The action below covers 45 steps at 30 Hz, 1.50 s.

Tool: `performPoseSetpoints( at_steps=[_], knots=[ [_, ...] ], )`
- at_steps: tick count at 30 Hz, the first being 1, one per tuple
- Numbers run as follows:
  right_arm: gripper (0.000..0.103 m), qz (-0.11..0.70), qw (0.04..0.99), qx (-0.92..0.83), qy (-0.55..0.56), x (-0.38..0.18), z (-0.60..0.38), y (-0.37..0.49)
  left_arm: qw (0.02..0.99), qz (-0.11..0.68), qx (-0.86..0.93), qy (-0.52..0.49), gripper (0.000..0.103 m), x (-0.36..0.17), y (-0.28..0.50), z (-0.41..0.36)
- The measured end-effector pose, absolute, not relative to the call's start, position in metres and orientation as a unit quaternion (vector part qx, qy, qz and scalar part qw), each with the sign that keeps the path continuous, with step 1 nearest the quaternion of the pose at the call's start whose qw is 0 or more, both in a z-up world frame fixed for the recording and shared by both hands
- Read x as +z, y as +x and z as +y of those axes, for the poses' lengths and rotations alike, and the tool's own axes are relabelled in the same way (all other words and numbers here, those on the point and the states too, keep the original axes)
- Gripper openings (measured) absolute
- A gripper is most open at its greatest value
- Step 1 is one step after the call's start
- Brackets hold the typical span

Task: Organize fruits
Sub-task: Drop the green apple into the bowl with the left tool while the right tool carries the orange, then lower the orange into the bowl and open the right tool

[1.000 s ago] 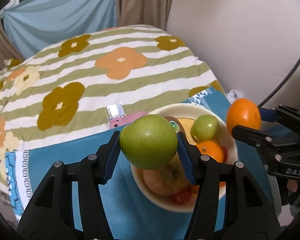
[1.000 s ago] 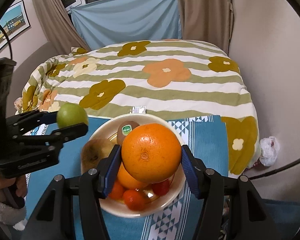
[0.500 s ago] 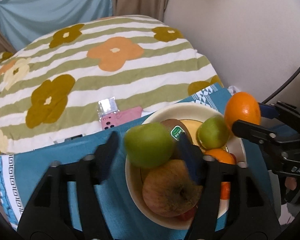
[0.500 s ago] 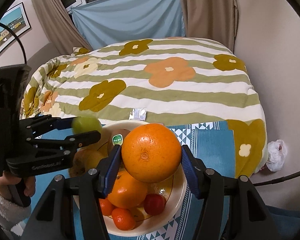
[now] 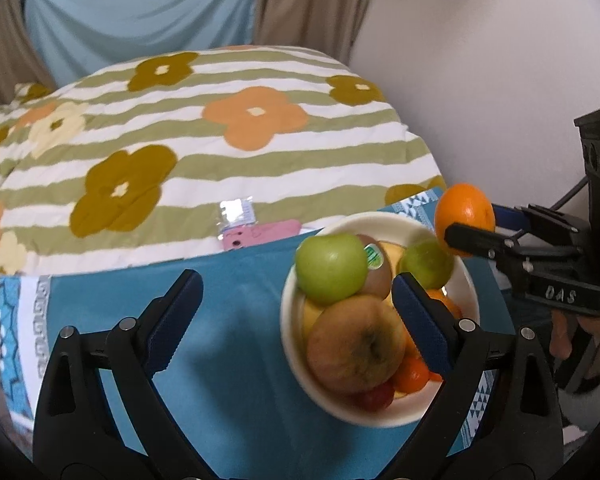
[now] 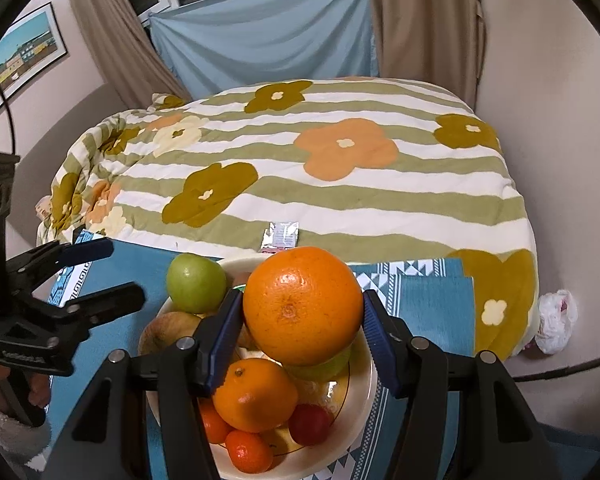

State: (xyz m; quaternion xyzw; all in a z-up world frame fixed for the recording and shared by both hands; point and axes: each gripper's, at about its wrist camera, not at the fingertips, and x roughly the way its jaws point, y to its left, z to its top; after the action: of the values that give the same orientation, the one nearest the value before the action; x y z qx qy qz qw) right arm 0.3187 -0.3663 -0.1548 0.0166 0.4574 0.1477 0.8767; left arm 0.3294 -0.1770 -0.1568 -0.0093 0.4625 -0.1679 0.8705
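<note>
A cream bowl (image 5: 288, 312) (image 6: 364, 384) full of fruit stands on a blue cloth (image 5: 236, 280). A green apple (image 5: 331, 269) (image 6: 196, 282) rests on top of the pile at the bowl's left rim. My left gripper (image 5: 296, 312) (image 6: 100, 276) is open and empty, to the left of that apple. My right gripper (image 6: 303, 328) (image 5: 472, 220) is shut on a large orange (image 6: 302, 305) (image 5: 464, 210) and holds it above the bowl. A brownish apple (image 5: 356, 344), a second green apple (image 5: 426, 264), a kiwi, mandarins (image 6: 254, 394) and small red fruits lie in the bowl.
The cloth lies on a bed with a striped flowered quilt (image 6: 340, 184). A pink phone (image 5: 260, 234) and a foil packet (image 6: 281, 234) lie just behind the bowl. A wall is close on the right, with a white plastic bag (image 6: 556, 320) below.
My left gripper opened and let go of the green apple, which now rests in the bowl. That gripper drew back to the left. My right gripper still holds the orange over the bowl.
</note>
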Motion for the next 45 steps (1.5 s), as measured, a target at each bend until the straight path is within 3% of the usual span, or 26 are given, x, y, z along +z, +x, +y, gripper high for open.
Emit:
performPoseSetpoints(
  at_steps=[19, 21, 23, 25, 34, 45],
  knots=[
    [0.055, 0.461, 0.856, 0.232, -0.027, -0.186, -0.352, 0.344, 0.864, 0.5, -0.051, -0.034, 0.101, -0.174, 0.267, -0.114],
    [0.061, 0.457, 0.856, 0.24, -0.026, -0.184, -0.352, 0.343, 0.864, 0.5, -0.049, -0.036, 0.101, -0.172, 0.264, -0.112],
    [0.091, 0.45, 0.858, 0.244, -0.034, -0.183, -0.351, 0.341, 0.864, 0.499, -0.049, -0.039, 0.101, -0.171, 0.261, -0.111],
    [0.096, 0.447, 0.859, 0.245, -0.047, -0.183, -0.348, 0.339, 0.865, 0.498, -0.051, -0.04, 0.101, -0.171, 0.259, -0.11],
    [0.096, 0.43, 0.876, 0.212, -0.045, -0.162, -0.348, 0.315, 0.874, 0.481, -0.06, -0.04, 0.101, -0.156, 0.238, -0.101],
    [0.096, 0.399, 0.902, 0.162, -0.027, -0.076, -0.317, 0.221, 0.908, 0.412, -0.066, -0.028, 0.101, -0.087, 0.182, -0.075]
  ],
)
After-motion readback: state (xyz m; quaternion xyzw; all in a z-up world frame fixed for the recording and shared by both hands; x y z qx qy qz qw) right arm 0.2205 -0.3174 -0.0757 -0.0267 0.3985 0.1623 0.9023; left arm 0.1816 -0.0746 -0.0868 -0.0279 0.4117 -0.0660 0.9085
